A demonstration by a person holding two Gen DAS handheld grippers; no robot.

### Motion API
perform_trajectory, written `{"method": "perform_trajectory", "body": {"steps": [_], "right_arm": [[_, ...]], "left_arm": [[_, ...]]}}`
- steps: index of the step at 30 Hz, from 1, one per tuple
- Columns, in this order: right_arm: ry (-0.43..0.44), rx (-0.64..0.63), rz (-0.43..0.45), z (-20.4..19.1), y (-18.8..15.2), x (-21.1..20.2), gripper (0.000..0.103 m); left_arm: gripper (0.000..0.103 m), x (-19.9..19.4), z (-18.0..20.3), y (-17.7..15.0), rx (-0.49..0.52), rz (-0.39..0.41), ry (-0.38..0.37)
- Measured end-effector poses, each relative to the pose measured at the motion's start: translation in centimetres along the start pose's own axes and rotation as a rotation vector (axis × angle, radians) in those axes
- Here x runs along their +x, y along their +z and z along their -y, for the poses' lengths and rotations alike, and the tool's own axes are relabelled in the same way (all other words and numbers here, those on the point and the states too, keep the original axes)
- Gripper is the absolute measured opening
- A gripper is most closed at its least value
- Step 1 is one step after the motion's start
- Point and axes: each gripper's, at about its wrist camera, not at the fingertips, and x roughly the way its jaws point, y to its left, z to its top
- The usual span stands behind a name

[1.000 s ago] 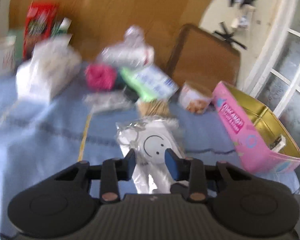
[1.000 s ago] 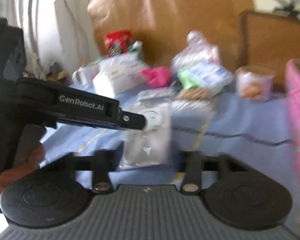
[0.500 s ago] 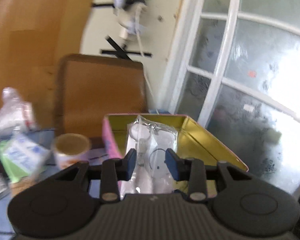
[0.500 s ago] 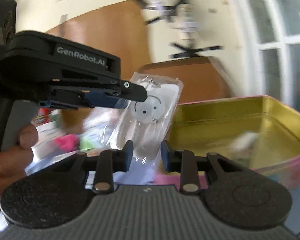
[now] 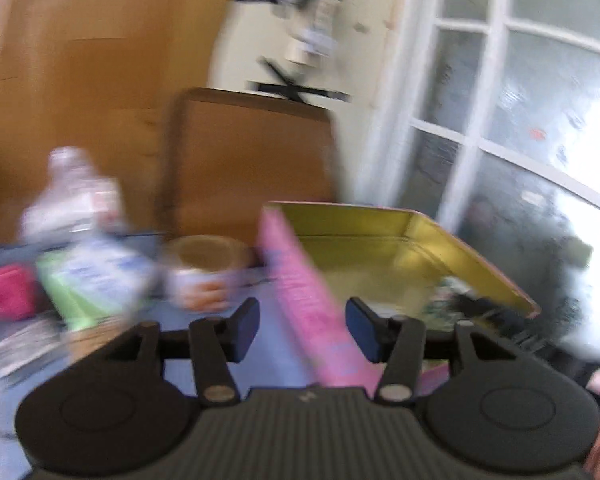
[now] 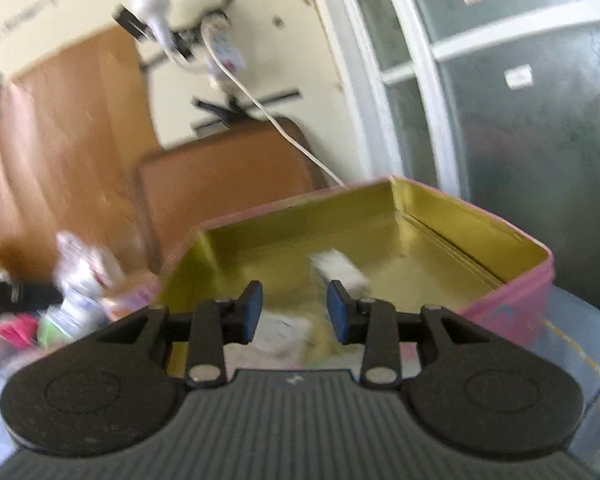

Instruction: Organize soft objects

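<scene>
A: How does the left gripper [image 5: 302, 330] stand?
B: Its 2 jaws are spread with nothing between them. It hangs over the pink wall of the tin [image 5: 316, 312], at the tin's left edge.

A: And the right gripper [image 6: 294, 312]?
B: Also spread and holding nothing. It sits at the tin's [image 6: 508, 304] near edge, looking into the gold inside.

A: Where is the soft thing?
B: A clear packet [image 6: 280, 330] with something white in it lies on the tin's floor by the near wall, just beyond the right fingers. A smaller white piece [image 6: 336, 268] lies further in; blur hides what it is.

A: What else is on the blue cloth [image 5: 260, 296]?
B: Left of the tin, a round cup [image 5: 204, 276], a green and white pack [image 5: 96, 280], a pink bundle [image 5: 6, 292] at the left edge, and a clear bag [image 5: 72, 196] behind them. All are blurred.
</scene>
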Motion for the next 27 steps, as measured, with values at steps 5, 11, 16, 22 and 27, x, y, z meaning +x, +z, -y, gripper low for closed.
{"method": "perform_trajectory", "body": {"steps": [5, 11, 16, 22, 27], "right_arm": [[0.199, -0.082, 0.020, -5.7, 0.7, -0.6, 0.042], [0.462, -0.187, -0.167, -15.1, -1.0, 3.2, 0.051], [0.485, -0.265, -0.297, -22.5, -1.5, 9.7, 0.053], [0.406, -0.571, -0.411, -30.2, -1.8, 17.7, 0.088], [0.355, -0.824, -0.494, -33.0, -4.0, 21.2, 0.079]], "left_arm": [[0.050, -4.2, -9.3, -3.3, -0.084, 0.029, 0.284], [0.051, -6.8, -17.7, -7.1, -0.173, 0.010, 0.538], [0.050, -6.6, -20.1, -9.1, -0.268, -0.019, 0.503], [0.051, -6.8, -18.9, -8.5, -0.225, 0.035, 0.505], [0.051, -7.2, -18.4, -8.7, -0.211, 0.058, 0.496]]}}
